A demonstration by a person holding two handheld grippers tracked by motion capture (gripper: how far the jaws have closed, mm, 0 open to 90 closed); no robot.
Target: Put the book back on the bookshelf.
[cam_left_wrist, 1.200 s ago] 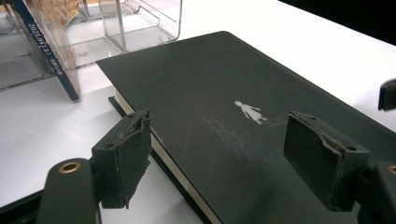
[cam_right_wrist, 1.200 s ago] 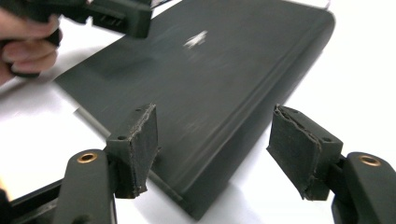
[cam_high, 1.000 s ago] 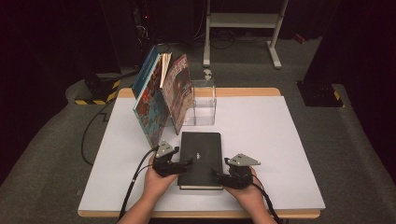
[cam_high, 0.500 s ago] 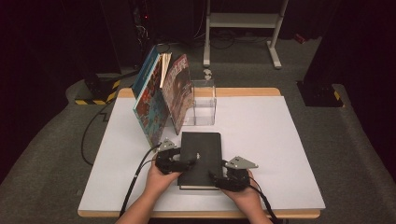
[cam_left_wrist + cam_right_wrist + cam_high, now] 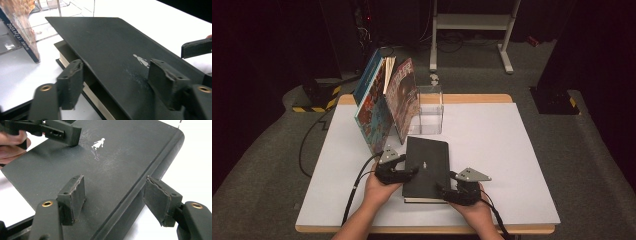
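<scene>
A black hardcover book with a small white figure on its cover lies flat near the table's front edge. My left gripper is open at the book's left side. In the left gripper view one jaw sits under the slightly raised cover by the page edges and the other rests above the cover. My right gripper is open at the book's front right corner. In the right gripper view it straddles the spine edge, one jaw over the cover and one beside the spine.
Behind the black book, a clear acrylic stand holds two picture books leaning left. The white table stretches to the right. A cable trails from the left gripper over the front left.
My left gripper has slid right onto the book's left edge, and the cover there has lifted a little. My right gripper has shifted slightly toward the front corner.
</scene>
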